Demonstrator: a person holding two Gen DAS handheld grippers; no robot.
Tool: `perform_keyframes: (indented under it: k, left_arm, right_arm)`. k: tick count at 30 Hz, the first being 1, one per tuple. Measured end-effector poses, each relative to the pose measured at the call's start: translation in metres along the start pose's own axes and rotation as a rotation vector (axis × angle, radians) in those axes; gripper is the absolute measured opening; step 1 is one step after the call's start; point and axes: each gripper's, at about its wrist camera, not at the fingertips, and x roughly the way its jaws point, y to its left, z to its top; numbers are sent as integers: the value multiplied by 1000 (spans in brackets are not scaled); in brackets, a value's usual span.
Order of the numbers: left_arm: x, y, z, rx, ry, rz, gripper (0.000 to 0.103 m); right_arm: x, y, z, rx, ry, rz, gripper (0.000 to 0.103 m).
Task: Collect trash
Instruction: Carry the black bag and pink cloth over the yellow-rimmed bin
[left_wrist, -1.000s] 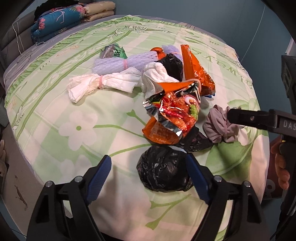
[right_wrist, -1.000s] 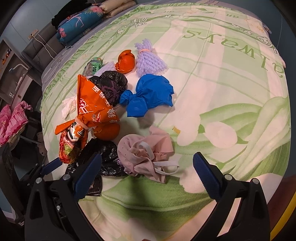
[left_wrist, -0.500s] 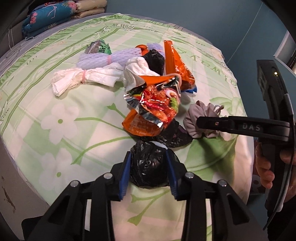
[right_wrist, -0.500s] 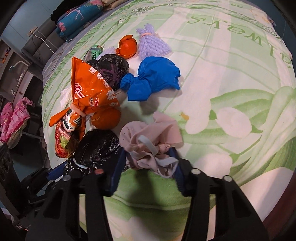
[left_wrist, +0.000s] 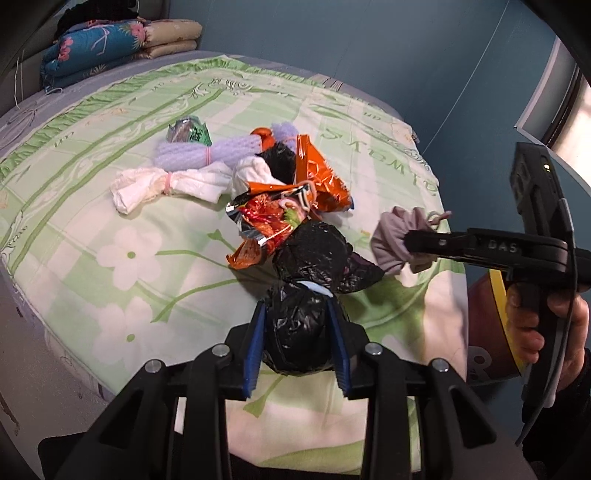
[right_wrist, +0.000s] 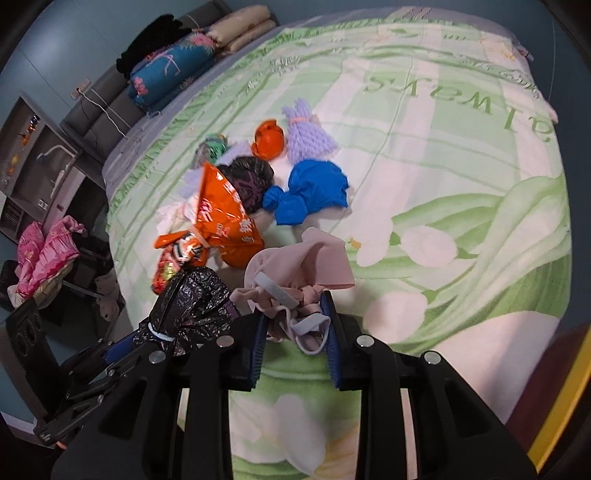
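Observation:
My left gripper (left_wrist: 297, 317) is shut on a black plastic bag (left_wrist: 303, 306) and holds it above the bed's near edge; the bag also shows in the right wrist view (right_wrist: 192, 299). My right gripper (right_wrist: 293, 321) is shut on a pink cloth bundle (right_wrist: 295, 273), lifted off the sheet; it shows in the left wrist view (left_wrist: 395, 240) too. More trash lies in a pile on the bed: an orange snack wrapper (left_wrist: 273, 221), an orange bag (right_wrist: 221, 214), a blue bag (right_wrist: 310, 192), a white bundle (left_wrist: 166, 184) and a purple mesh bundle (left_wrist: 207, 151).
The bed has a green flowered sheet (left_wrist: 110, 236). Folded quilts (left_wrist: 103, 44) lie at its far end. A red-brown bin with a yellow rim (left_wrist: 487, 325) stands by the bed at the right. A rack with pink cloth (right_wrist: 44, 254) stands beside the bed.
Both grippers closed, the left on the black bag and the right on the pink bundle. Both have since lifted their loads up and back from the pile.

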Motion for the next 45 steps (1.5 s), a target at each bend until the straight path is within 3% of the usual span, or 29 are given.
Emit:
perform_keyframes:
  k: [12,23,34,45]
  left_arm:
    - [-49,-32,7,50,-102,29,30]
    - [-92,-107,20,184,-190,11,30]
    - [-95,-195,36,312,-207,-68,30]
    - [-55,-281,28,416,-135,-146,30]
  right_arm:
    - [-105,-9,-22,3,-154,74,26]
    - [-195,-35,-46,33,-339,100,26]
    - [-265,-79,-71,102,-519,19,27]
    - [-297,-137,-94,234,-596,-90,27]
